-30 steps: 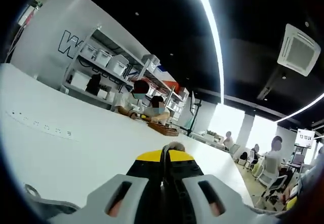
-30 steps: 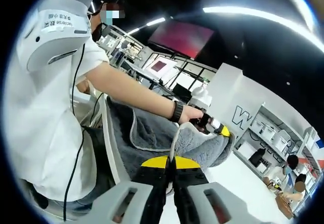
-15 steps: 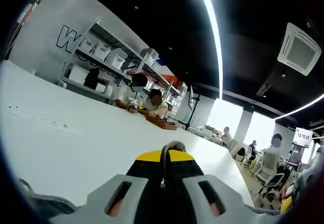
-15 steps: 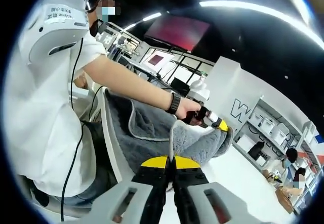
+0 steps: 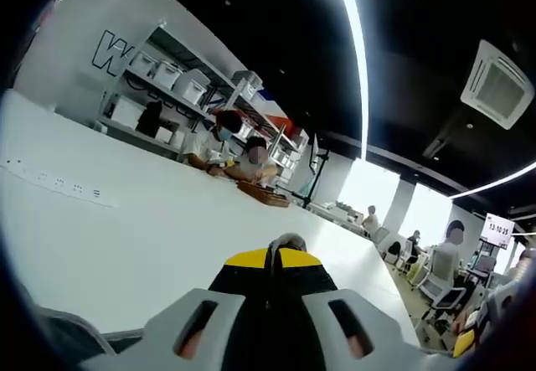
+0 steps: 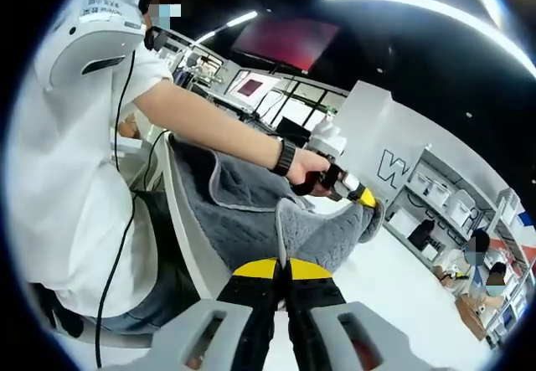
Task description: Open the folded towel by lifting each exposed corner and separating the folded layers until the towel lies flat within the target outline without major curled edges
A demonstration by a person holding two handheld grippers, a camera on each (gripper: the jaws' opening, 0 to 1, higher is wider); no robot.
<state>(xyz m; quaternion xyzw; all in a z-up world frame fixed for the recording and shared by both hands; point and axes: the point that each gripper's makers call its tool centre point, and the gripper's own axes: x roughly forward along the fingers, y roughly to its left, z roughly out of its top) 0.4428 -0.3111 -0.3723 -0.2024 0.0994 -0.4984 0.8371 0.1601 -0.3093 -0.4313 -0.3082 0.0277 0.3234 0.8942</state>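
Observation:
The grey towel (image 6: 243, 220) hangs stretched between both grippers above the white table (image 6: 394, 291). In the right gripper view my right gripper (image 6: 282, 266) is shut on the towel's near edge, and the cloth runs from its jaws up to the far corner. A hand holds my left gripper (image 6: 362, 195) there, its yellow-tipped jaws shut on that corner. In the left gripper view my left gripper (image 5: 272, 258) is shut, with a small grey tuft of towel (image 5: 287, 241) poking out past its tips.
The person in a white shirt (image 6: 75, 178) sits close on the left of the right gripper view. The long white table (image 5: 126, 237) runs ahead, with a row of sockets (image 5: 50, 185). Two people (image 5: 234, 149) and a brown tray (image 5: 264, 193) are at its far end, shelves with bins (image 5: 167, 82) behind.
The left gripper has drawn its corner farther away from the right gripper. The towel between them has pulled out longer and flatter, with less of a bunched fold.

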